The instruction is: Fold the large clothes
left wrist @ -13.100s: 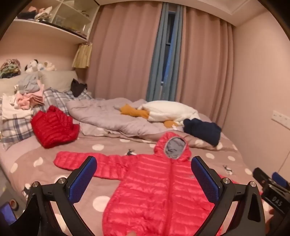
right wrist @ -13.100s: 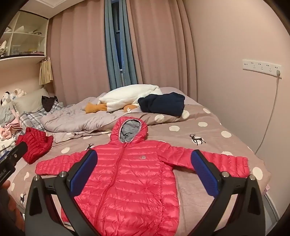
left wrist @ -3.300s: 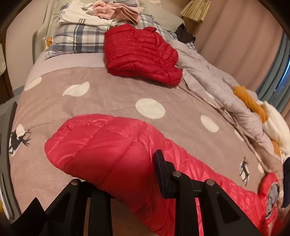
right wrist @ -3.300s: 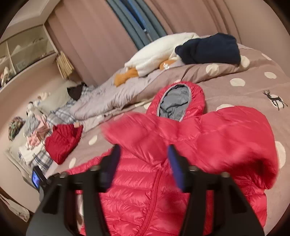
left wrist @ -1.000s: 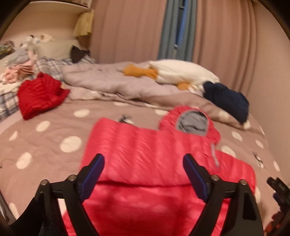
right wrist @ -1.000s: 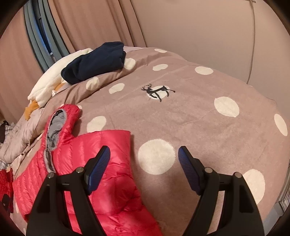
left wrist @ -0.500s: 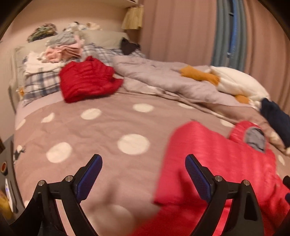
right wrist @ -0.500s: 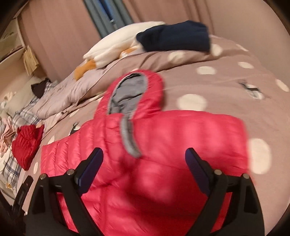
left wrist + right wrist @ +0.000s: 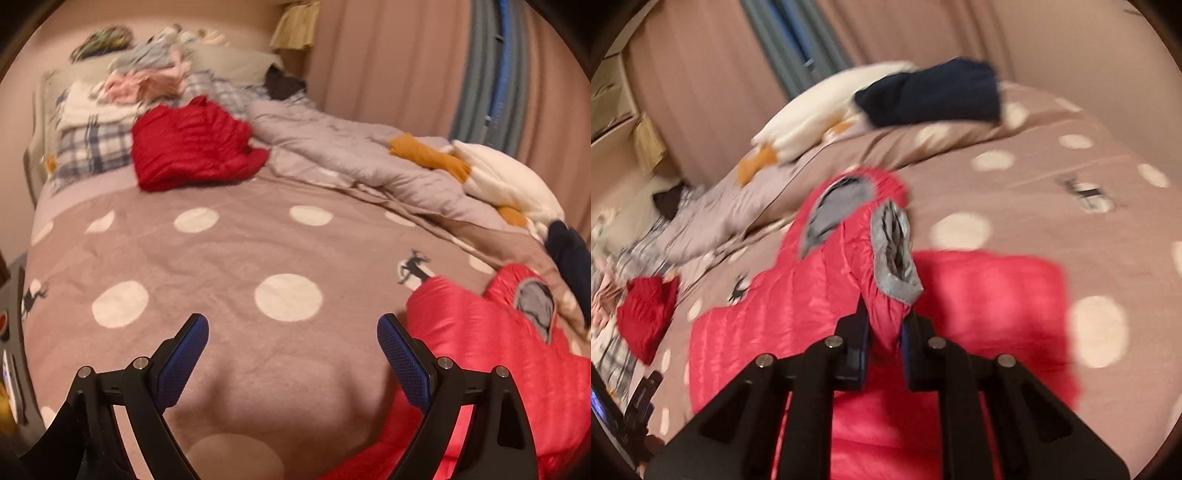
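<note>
Dotted bedspread fills both views. Left gripper hangs spread wide over bare cover, jacket at lower right. Right gripper is closing, pinching the jacket's grey-trimmed cuff at centre.

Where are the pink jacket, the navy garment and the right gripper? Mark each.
pink jacket [image 9: 798,310], right wrist view, quilted body
navy garment [image 9: 931,96], right wrist view, its middle
right gripper [image 9: 882,332], right wrist view, between fingertips
</note>
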Motion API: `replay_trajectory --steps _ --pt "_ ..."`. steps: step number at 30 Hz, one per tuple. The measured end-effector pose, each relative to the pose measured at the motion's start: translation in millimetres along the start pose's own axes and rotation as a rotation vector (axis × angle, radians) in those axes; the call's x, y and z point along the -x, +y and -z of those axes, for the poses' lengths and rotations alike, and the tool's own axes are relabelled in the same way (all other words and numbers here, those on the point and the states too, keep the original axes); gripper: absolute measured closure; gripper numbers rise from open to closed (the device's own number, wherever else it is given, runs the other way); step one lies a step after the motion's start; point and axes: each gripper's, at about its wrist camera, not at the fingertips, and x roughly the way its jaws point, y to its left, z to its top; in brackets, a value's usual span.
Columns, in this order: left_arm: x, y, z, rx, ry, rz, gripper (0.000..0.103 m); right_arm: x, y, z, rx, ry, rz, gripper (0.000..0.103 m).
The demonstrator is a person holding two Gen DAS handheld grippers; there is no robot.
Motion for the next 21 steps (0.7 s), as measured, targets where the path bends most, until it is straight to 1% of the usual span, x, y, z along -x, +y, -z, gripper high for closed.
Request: replay_trajectory --steps 1,2,3,4,5,6,8,9,10,11,12,13,15,16,18,19,21 --pt "2 -5 2 -0.023 -0.003 0.0 0.011 1 -9 2 -0.006 0.005 0.053 0.089" --pt "2 -9 3 -0.043 -0.002 0.007 0.011 -2 -18 6 0.0 0.035 0.108 0.088" --pt "2 -13 5 -0.06 0.002 0.018 0.011 -6 -21 10 0.01 0.066 0.13 0.082" --pt "2 -19 9 -0.084 0.015 0.036 0.011 -13 -27 15 0.014 0.109 0.144 0.075" --pt "1 -23 11 -0.104 0.03 0.05 0.011 -17 -34 21 -0.004 0.135 0.141 0.071" --pt "0 -29 14 -0.126 0.046 0.063 0.011 -17 -39 24 -0.025 0.141 0.129 0.064" --pt "2 -35 17 -0.147 0.049 0.07 0.011 -8 -43 23 -0.049 0.126 0.115 0.06" --pt "4 -38 18 -0.157 0.04 0.076 0.011 -3 -44 22 -0.055 0.109 0.121 0.053" --pt "5 -42 19 -0.171 0.033 0.084 0.011 5 -46 20 -0.064 0.07 0.13 0.041" --pt "7 -46 21 -0.192 0.025 0.092 0.011 15 -46 19 -0.07 0.012 0.143 0.034" --pt "8 -48 22 -0.207 0.019 0.093 0.011 24 -46 19 -0.071 -0.03 0.147 0.025" --pt "8 -51 23 -0.221 0.013 0.091 0.011 33 -44 19 -0.065 -0.077 0.142 0.023" --pt "6 -56 28 -0.256 -0.002 0.095 0.011 33 -37 17 -0.035 -0.08 0.121 0.023" --pt "3 -58 30 -0.271 -0.003 0.099 0.011 30 -32 18 0.001 -0.057 0.101 0.023" --pt "-12 -62 37 -0.3 0.052 0.09 0.011 15 -26 19 0.045 -0.016 0.101 0.025" --pt "-23 -64 41 -0.307 0.1 0.073 0.011 1 -26 24 0.072 0.031 0.138 0.026" --pt "-31 -64 47 -0.307 0.125 0.068 0.01 -26 -34 33 0.086 0.115 0.197 0.025"
